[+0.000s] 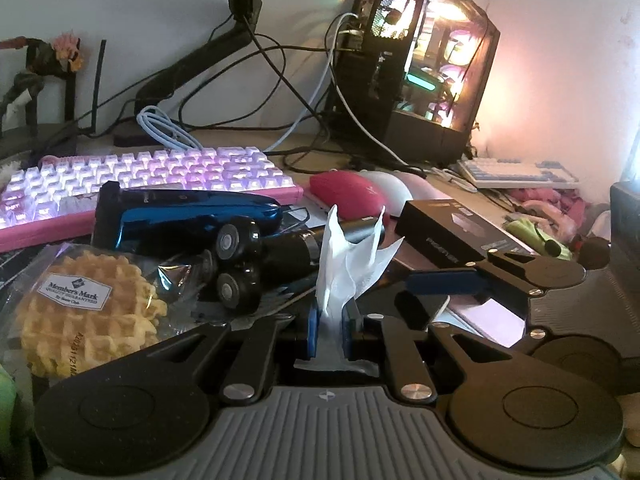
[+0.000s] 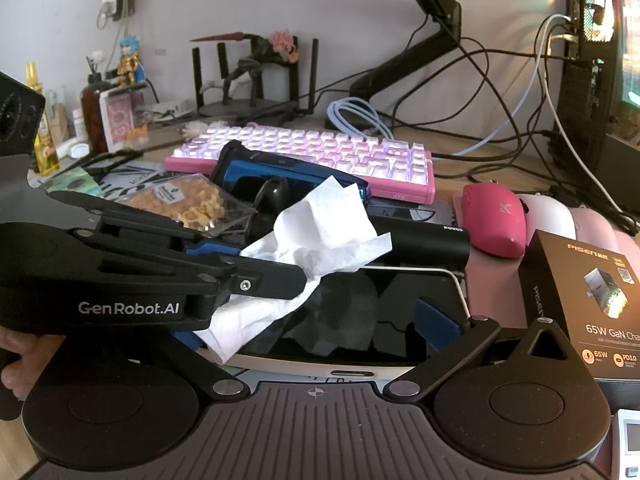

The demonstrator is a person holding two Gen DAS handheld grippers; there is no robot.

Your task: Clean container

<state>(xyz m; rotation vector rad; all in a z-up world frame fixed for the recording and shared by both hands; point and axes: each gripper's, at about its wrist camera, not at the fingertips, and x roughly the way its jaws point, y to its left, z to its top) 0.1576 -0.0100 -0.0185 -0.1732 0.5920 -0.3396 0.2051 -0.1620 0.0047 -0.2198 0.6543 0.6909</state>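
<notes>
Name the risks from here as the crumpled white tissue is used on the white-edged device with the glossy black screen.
1. The left gripper pinches only a narrow strip of the crumpled white tissue; rubbing could tear it or pull it free.
2. The right gripper seems to hold the white-edged device by its side edges alone, so pressing might tip it out.
3. The black cylinder lies just beyond; a wide stroke may knock it.

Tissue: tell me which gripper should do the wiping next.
Left. The left gripper is shut on the tissue, which hangs at the black-screened device. The right gripper appears to clamp that device by its sides, so it probably serves best steadying it.
</notes>
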